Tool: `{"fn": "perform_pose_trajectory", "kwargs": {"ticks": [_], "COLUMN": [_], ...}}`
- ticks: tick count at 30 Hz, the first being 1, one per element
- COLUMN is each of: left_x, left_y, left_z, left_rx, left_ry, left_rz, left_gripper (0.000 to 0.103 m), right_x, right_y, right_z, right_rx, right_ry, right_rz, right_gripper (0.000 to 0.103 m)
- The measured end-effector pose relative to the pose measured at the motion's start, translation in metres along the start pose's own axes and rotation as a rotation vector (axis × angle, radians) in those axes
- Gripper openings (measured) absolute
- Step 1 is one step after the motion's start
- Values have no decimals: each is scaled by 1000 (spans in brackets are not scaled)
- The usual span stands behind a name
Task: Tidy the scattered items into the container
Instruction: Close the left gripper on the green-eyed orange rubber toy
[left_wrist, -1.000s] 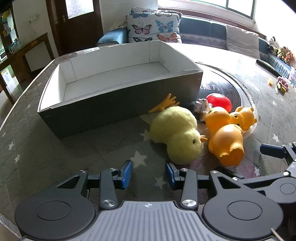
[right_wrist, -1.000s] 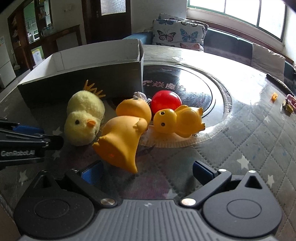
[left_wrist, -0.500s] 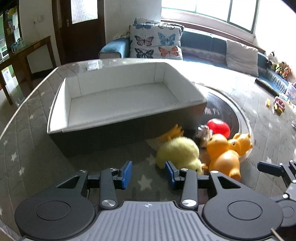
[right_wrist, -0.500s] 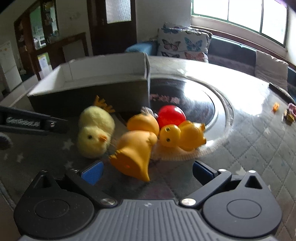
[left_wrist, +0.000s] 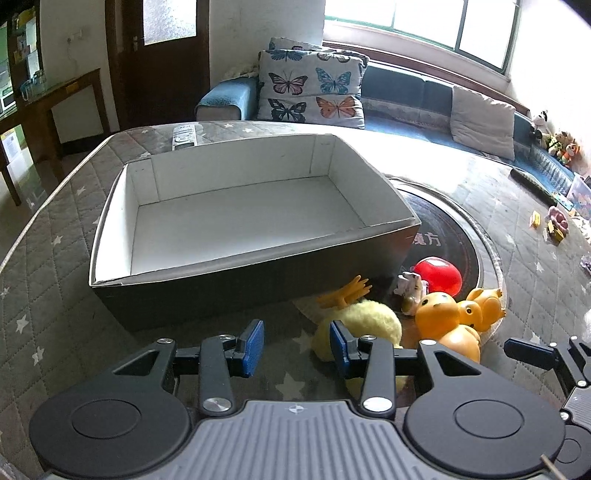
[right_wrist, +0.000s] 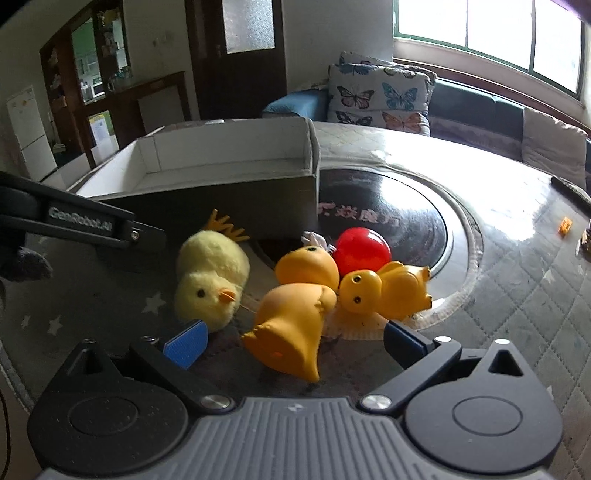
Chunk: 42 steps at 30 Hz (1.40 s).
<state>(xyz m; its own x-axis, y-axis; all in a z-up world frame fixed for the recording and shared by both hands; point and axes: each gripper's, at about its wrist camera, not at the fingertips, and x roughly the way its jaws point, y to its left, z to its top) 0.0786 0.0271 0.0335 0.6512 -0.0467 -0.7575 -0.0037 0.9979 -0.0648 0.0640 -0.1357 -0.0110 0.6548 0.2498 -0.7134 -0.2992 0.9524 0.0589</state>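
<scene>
A dark box with a white inside (left_wrist: 122, 221) stands empty on the table; it also shows in the right wrist view (right_wrist: 221, 184). In front of its right end lie a yellow plush chick (right_wrist: 210, 277), a large orange rubber duck (right_wrist: 295, 325), a small orange duck (right_wrist: 384, 288), a red ball (right_wrist: 364, 247) and a small white toy (left_wrist: 410, 288). My left gripper (left_wrist: 297, 347) is open and empty, raised above the table just left of the plush chick (left_wrist: 369, 321). My right gripper (right_wrist: 291, 341) is wide open and empty, with the large duck between its fingers.
The quilted table has a dark round glass centre (right_wrist: 406, 218). A remote (left_wrist: 183, 136) lies behind the box. Small toys (left_wrist: 554, 221) are scattered at the far right edge. A sofa with butterfly cushions (left_wrist: 314, 92) stands behind the table.
Both grippers have risen and pulled back a little, so the box's inside shows more. The toys have not moved. Both stay open.
</scene>
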Motion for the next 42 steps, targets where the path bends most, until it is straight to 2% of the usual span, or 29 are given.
{"fn": "perform_pose_trajectory", "kwargs": {"ticks": [8,15,27,32,37,42], "left_x": [2,3,24,35,50,57], "left_y": [-15,-35,-70,-84,-89,-90], "left_z": [1,6,24,24,21,20], "left_rx": [32,60,60,81,79,69], "left_ry": [2,1,66,108,167,195], "left_rz": [-31,-86,-236,-245,-256,-259], "left_gripper": [42,42,42,42,42,44], "right_x": [16,11,2,-1,-2,-3], "right_y": [-16,-21,-24,-25,-28,-29], "right_z": [-6,-9,-15,-18,-21,-20], "right_rx": [86,107,83,78,81,84], "right_ry": [47,50,54,53,50,50], "right_rz": [35,123,134,142,157,166], "right_gripper": [79,47,47,47,47,47]}}
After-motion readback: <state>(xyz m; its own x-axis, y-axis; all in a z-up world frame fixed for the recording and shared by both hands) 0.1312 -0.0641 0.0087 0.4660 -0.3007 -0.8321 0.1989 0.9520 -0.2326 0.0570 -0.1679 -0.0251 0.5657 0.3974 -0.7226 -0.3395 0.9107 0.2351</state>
